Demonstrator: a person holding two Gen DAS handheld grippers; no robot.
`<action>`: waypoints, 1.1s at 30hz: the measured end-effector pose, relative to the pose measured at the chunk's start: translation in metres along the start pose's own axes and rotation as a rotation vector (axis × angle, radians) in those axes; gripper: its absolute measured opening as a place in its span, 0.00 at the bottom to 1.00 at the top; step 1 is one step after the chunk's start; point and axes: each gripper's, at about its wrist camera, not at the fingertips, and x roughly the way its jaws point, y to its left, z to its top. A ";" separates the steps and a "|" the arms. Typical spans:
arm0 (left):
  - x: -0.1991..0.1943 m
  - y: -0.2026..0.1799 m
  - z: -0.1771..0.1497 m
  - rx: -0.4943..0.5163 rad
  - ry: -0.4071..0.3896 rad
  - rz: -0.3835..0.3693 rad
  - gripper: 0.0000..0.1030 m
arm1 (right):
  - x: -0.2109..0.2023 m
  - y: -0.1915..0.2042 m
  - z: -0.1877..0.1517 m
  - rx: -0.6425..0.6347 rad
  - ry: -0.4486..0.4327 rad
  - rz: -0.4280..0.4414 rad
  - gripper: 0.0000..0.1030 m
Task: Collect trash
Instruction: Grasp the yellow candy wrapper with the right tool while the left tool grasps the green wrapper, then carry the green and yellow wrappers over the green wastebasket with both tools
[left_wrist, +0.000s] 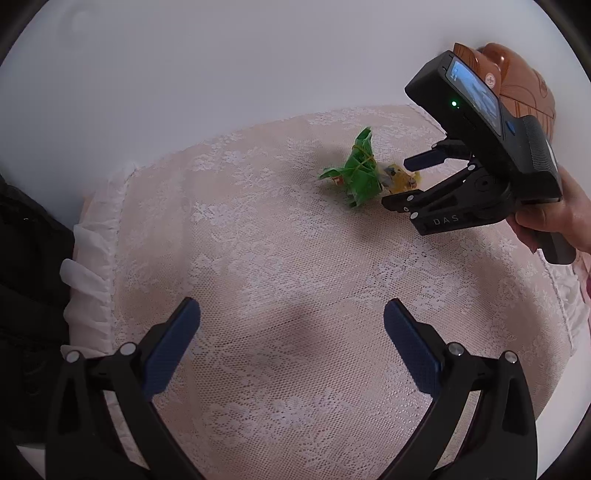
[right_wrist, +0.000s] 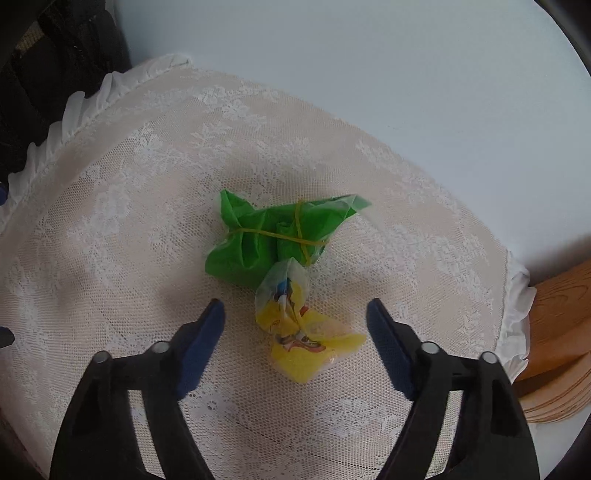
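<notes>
Blue ribbed fingers (right_wrist: 201, 347) flanking crinkled yellow wrapper (right_wrist: 314, 350), rubber-banded green bundle (right_wrist: 273, 236) beyond.

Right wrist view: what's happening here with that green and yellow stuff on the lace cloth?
A person is collecting trash with a handheld gripper in each hand. The right gripper is lowered over a crumpled yellow wrapper, jaws open on either side and not yet pressing it. A green wrapper bound with a rubber band lies just beyond, touching the yellow one. Both rest on the lace cloth. The left gripper hangs open and empty over bare cloth nearby. Nothing has been picked up yet.
</notes>
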 end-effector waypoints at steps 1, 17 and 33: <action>0.002 -0.001 0.000 0.000 0.003 -0.002 0.93 | 0.001 -0.001 -0.001 0.003 0.005 -0.002 0.53; 0.068 -0.063 0.089 0.105 -0.033 -0.087 0.93 | -0.089 -0.040 -0.112 0.529 -0.211 0.132 0.24; 0.124 -0.074 0.115 0.042 0.040 -0.059 0.65 | -0.107 -0.006 -0.204 0.794 -0.194 0.178 0.26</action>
